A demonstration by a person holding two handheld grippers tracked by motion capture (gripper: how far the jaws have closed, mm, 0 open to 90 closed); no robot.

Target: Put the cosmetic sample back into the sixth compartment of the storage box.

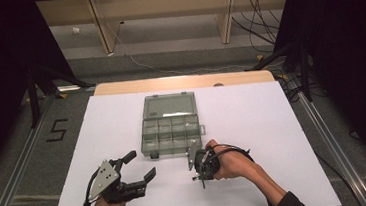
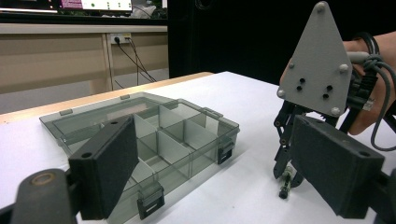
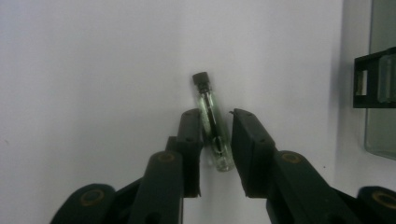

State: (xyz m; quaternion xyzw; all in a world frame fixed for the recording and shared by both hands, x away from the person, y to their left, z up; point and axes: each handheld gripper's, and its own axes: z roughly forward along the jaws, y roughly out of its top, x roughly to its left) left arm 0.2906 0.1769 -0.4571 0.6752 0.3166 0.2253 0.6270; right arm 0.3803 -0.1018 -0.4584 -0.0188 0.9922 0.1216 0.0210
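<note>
A small glass vial (image 3: 214,130) with a black cap lies on the white table sheet (image 1: 253,127), just in front of the open clear organizer box (image 1: 168,105). My right gripper (image 3: 217,114) points straight down at the vial, its jaws pressed against both sides of the glass; the capped end sticks out past the tips. In the left gripper view the right gripper (image 2: 287,175) stands over the vial (image 2: 285,187), right of the box (image 2: 187,135). My left gripper (image 1: 141,166) is open near the front left of the sheet and holds nothing.
The box's divided tray (image 1: 169,134) faces me with its lid folded back; one latch (image 3: 373,84) shows at the right edge of the right gripper view. A wooden table edge (image 1: 184,82) runs behind the sheet. Metal rails (image 1: 20,162) flank the table.
</note>
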